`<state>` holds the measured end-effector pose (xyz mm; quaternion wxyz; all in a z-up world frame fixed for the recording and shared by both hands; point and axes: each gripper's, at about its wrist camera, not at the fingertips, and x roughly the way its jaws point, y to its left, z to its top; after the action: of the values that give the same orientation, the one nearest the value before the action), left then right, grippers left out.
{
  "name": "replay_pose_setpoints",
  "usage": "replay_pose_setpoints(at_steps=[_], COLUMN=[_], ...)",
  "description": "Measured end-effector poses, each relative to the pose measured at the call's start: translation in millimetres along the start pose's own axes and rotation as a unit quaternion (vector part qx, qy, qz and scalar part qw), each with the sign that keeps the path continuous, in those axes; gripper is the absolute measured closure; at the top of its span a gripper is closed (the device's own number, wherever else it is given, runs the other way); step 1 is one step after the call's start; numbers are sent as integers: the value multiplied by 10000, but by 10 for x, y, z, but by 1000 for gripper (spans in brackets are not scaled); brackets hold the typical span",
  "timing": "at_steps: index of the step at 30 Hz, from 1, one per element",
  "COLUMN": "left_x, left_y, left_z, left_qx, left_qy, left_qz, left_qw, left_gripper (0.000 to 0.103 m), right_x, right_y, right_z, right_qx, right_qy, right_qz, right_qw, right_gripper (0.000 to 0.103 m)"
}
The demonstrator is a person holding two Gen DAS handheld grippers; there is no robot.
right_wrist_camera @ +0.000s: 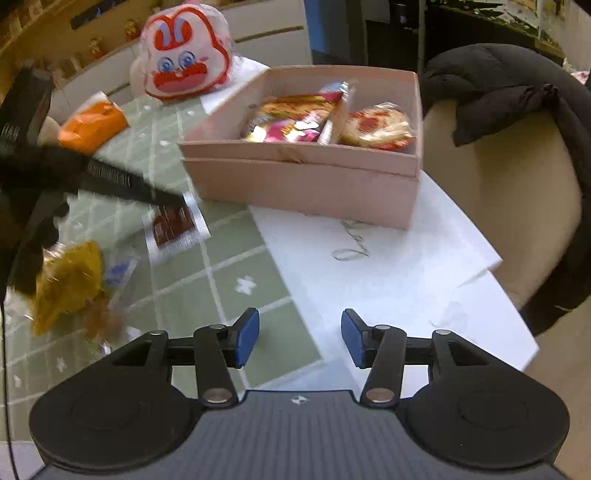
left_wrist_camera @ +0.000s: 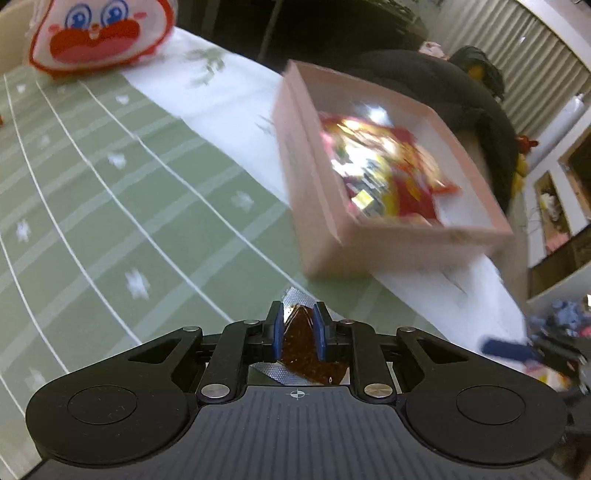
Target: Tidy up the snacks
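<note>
My left gripper [left_wrist_camera: 299,318] is shut on a brown snack packet with silver edges [left_wrist_camera: 301,341], held above the green checked tablecloth. In the right wrist view the same packet [right_wrist_camera: 173,227] hangs from the left gripper's fingers [right_wrist_camera: 162,195], left of the pink box. The pink cardboard box [left_wrist_camera: 325,236] holds several bright snack packs [left_wrist_camera: 384,166]; it also shows in the right wrist view [right_wrist_camera: 303,184] with its snacks [right_wrist_camera: 295,118]. My right gripper [right_wrist_camera: 300,338] is open and empty, low over the cloth in front of the box.
A rabbit-face bag [right_wrist_camera: 186,55] stands behind the box, also in the left wrist view [left_wrist_camera: 99,33]. An orange pack [right_wrist_camera: 92,123] and yellow and clear wrapped snacks [right_wrist_camera: 70,284] lie at the left. A chair with a dark jacket [right_wrist_camera: 517,96] is on the right.
</note>
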<state>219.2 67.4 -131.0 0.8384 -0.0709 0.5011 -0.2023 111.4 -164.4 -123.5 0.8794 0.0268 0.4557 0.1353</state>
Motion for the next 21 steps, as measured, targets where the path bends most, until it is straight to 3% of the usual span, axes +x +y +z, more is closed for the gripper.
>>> replay_pose_setpoints(at_steps=[4, 6, 12, 17, 19, 21], left_x=[-65, -159, -664, -774, -723, -655], left_y=[-211, -249, -161, -247, -300, -352], left_z=[-220, -305, -588, -833, -866, -888], left_qx=[-5, -172, -1076, -1205, -1141, -1055], left_qy=[178, 76, -521, -372, -296, -251], left_qz=[-242, -213, 725, 612, 714, 910], left_qw=[9995, 9996, 9902, 9901, 9905, 9899], left_gripper=[82, 82, 82, 82, 82, 82], right_x=[-9, 8, 155, 317, 288, 228], right_y=[117, 223, 587, 768, 778, 730], right_z=[54, 86, 168, 147, 116, 65], right_qx=[-330, -623, -1335, -1505, -1561, -1533], right_qy=[-106, -76, -89, 61, 41, 57], right_qz=[323, 538, 913, 833, 847, 823], right_qw=[9989, 9966, 9868, 9851, 9841, 9847], right_gripper=[52, 49, 48, 55, 63, 63])
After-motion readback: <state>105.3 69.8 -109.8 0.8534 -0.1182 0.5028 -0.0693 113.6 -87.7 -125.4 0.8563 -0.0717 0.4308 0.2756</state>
